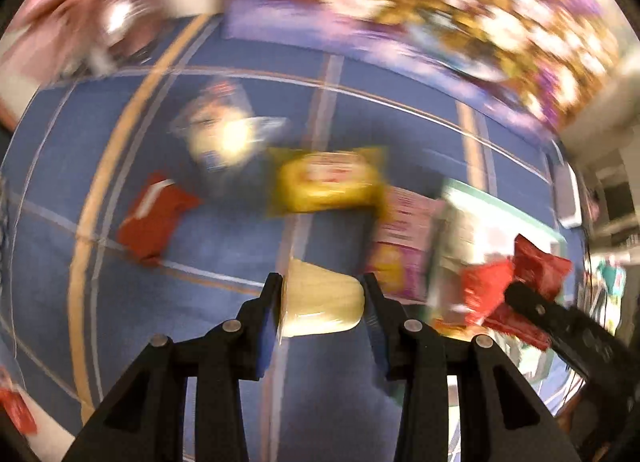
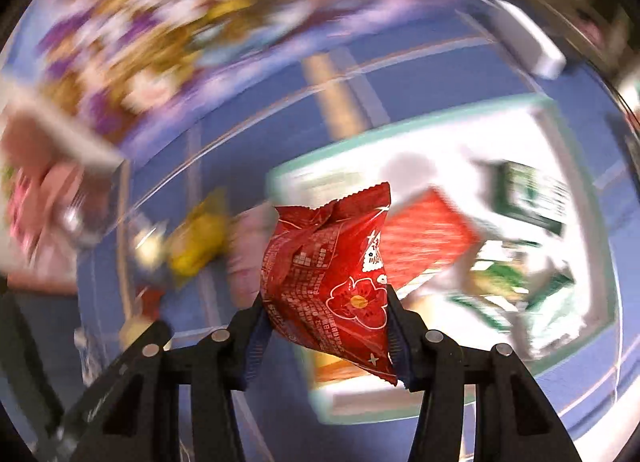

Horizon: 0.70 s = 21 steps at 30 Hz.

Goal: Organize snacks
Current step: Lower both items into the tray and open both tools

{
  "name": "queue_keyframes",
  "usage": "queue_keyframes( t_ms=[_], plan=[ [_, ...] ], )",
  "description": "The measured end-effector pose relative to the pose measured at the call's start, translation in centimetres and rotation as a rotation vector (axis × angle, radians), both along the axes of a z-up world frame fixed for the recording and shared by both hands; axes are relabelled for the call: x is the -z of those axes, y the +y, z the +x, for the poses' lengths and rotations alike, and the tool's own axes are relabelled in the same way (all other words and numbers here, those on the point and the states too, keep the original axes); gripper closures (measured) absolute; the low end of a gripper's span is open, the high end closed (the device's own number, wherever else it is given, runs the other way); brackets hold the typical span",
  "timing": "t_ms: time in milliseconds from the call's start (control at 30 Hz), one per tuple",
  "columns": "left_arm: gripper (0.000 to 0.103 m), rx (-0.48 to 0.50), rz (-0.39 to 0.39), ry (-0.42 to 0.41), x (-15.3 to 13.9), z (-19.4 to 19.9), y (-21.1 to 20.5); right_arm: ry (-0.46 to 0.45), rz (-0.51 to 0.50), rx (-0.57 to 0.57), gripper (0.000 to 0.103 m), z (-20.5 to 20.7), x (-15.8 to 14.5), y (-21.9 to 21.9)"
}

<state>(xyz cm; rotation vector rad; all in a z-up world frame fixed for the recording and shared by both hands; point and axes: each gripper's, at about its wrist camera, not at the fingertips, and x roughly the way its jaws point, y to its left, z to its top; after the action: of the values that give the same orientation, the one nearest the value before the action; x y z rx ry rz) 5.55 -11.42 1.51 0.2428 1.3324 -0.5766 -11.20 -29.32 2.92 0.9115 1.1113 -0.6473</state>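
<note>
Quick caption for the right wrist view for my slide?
Right gripper clamps a red snack packet above a blurred white tray on blue cloth.

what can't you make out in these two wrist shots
- Left wrist view: motion blur smears the print on the yellow packet and the pale packet on the blue cloth.
- Right wrist view: blur hides the labels in the white tray.
- Right wrist view: the fingers cover the red packet's lower edges.

Open blue cloth (image 1: 224,246) near the left — packets (image 1: 328,182) and tray (image 2: 360,142) crowding the right.
</note>
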Motion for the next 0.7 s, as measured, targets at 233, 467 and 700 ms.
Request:
queue_keyframes(
  t_ms=[233,467,700],
  plan=[
    [0.062,0.216,-0.026,-0.016,0.4,-4.6,-6.8,0.018,0.033,0.180,0.049,-4.5,1.4,-5.4],
    [0.055,0.276,-0.083,0.036,2.1,-6.3,-11.0,0.008,0.043,0.263,0.048,-6.9,2.0,-7.2],
    [0.021,0.246,-0.108,0.067,1.7,-5.8,-10.5,-0.005,0.062,0.282,0.043,-6.6,2.8,-7.5]
  ],
)
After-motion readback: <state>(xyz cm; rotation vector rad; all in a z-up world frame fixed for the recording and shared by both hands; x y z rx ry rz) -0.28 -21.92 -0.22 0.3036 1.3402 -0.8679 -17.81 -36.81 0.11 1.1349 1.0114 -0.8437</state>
